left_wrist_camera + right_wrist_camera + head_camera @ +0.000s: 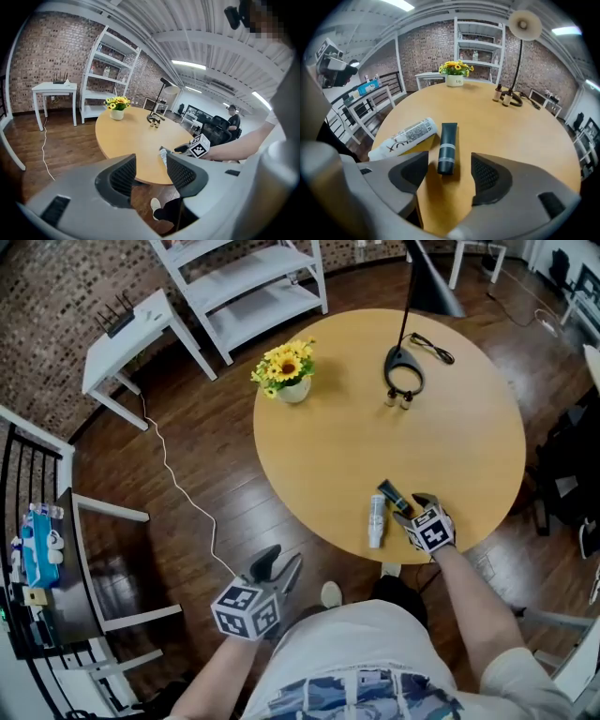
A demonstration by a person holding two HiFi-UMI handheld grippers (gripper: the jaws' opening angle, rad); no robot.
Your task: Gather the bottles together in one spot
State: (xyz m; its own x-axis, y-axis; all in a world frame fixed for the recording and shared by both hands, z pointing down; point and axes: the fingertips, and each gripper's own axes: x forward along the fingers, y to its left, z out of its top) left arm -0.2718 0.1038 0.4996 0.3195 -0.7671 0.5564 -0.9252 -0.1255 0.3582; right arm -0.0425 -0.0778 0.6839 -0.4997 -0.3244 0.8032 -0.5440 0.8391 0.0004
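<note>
Altogether, two lying bottles [376,519], two upright bottles [391,399].

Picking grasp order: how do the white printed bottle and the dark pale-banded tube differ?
The white printed bottle is longer, fatter; the dark pale-banded tube shorter, slimmer. The bottle lies left of the right gripper, jaws open; the tube's near end shows between them, untouched. Both lie flat on the round wooden table.

I can read only the large dark letters "UX" on the side of the white bottle [404,137]; its block of fine print is too small to make out. The flower pot [455,81] bears a short dark word that I cannot read.
</note>
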